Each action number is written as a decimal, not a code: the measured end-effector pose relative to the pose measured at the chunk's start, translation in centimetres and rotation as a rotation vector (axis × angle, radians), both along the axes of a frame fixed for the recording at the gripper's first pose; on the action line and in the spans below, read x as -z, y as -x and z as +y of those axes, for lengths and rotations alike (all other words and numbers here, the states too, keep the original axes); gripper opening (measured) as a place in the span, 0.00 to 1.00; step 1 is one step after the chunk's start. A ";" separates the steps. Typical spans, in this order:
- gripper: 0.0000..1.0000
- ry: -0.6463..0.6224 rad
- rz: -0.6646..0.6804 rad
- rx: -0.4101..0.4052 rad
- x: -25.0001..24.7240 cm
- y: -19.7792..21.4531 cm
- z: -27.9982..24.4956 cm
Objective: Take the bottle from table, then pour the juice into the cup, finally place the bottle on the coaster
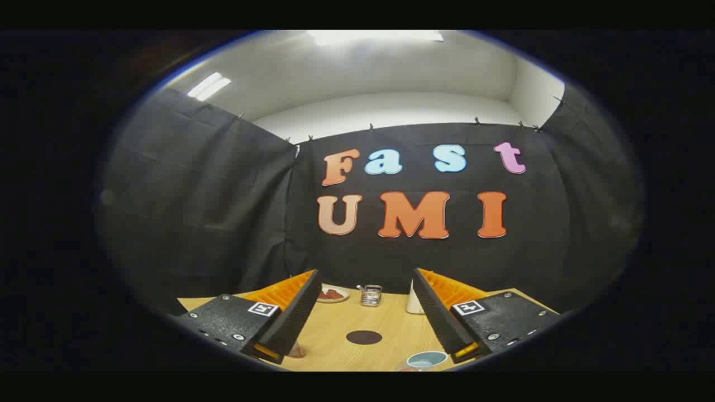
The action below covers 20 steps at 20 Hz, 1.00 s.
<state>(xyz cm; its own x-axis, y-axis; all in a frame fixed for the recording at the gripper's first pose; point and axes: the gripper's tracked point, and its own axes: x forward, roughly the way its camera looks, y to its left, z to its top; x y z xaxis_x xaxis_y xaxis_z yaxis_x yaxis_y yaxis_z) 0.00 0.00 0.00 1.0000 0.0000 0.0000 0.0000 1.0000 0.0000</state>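
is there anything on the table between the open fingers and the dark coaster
Nothing visible does. The gripper is open, holding nothing, and the coaster lies on bare table between its fingers. The cup sits nearer, beside the right finger; the small glass and plate stand beyond the coaster.

A plate [333, 294] and perhaps a glass jar [371, 295] on the table [335, 329].

Bare table [335, 329] around coaster [363, 336]
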 end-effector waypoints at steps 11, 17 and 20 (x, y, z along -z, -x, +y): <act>0.97 -0.029 -0.004 -0.023 -0.3 0.0 1.3; 0.97 -0.024 -0.012 -0.030 -0.3 0.2 1.8; 0.97 -0.039 0.006 -0.044 0.6 0.3 2.5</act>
